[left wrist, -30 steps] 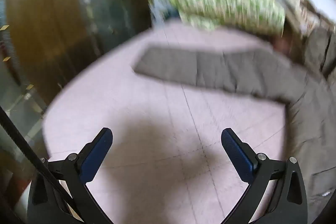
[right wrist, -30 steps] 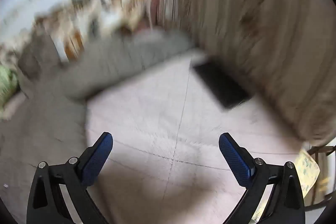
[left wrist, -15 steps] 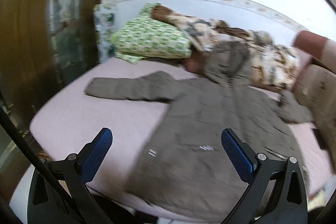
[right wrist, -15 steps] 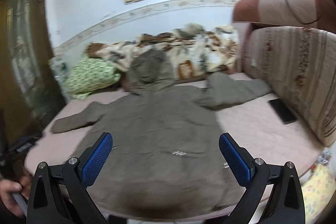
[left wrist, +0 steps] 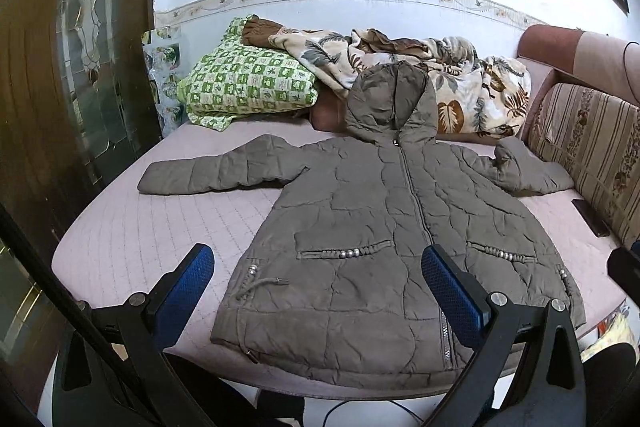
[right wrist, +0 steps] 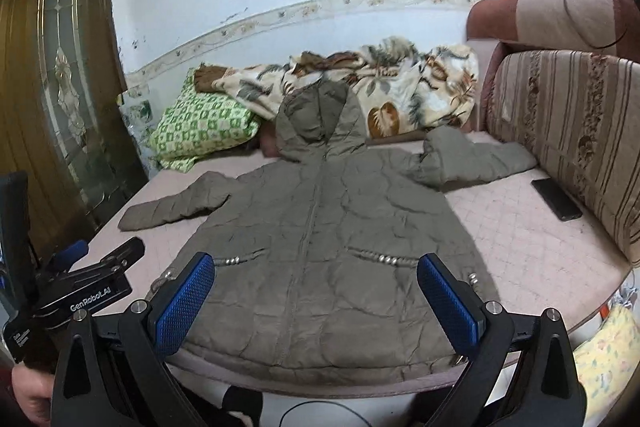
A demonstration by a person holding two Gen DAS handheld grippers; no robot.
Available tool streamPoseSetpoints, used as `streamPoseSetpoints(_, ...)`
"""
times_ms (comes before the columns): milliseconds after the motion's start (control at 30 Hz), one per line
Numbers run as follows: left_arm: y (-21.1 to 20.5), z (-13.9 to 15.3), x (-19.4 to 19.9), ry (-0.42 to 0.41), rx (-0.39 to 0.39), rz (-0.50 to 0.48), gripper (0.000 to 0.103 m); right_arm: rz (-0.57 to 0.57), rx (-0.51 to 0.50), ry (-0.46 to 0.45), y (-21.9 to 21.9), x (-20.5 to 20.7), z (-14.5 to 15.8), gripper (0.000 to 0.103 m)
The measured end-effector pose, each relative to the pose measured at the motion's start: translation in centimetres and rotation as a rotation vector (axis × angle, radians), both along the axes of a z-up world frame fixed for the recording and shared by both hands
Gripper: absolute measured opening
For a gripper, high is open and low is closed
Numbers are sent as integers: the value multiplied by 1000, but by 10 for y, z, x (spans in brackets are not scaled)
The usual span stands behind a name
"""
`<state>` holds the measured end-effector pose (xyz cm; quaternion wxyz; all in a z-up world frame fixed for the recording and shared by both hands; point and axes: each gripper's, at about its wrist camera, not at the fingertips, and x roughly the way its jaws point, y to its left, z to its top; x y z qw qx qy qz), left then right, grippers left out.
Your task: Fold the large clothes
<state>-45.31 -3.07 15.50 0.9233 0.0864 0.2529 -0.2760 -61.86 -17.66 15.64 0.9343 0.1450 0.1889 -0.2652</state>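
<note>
A large olive-brown quilted hooded coat lies front-up and zipped on a pink mattress. Its sleeves spread to both sides and its hood rests against the bedding at the back. My left gripper hovers open over the coat's hem, holding nothing. My right gripper is open too, held above the hem near the front edge of the bed. The left gripper's body shows at the left of the right wrist view, gripped by a hand.
A green checked pillow and a leaf-print blanket are heaped against the back wall. A striped sofa back borders the right side, with a black phone beside it. A dark wooden door stands at the left.
Both views have pulled back and up from close over the mattress, so the whole coat is in sight. Both grippers stay open.
</note>
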Motion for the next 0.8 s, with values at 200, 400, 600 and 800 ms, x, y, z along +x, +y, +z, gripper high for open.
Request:
streamPoseSetpoints(200, 4, 0, 3, 8, 17, 1, 103, 20, -12, 18, 2, 4, -5, 102)
streamPoseSetpoints(400, 6, -1, 6, 18, 25, 11, 103, 32, -10, 32, 2, 7, -7, 102)
streamPoseSetpoints(600, 7, -4, 8, 26, 40, 12, 103, 43, -5, 44, 2, 10, -11, 102)
streamPoseSetpoints(800, 6, -7, 9, 28, 49, 22, 103, 45, -3, 47, 5, 13, -11, 102)
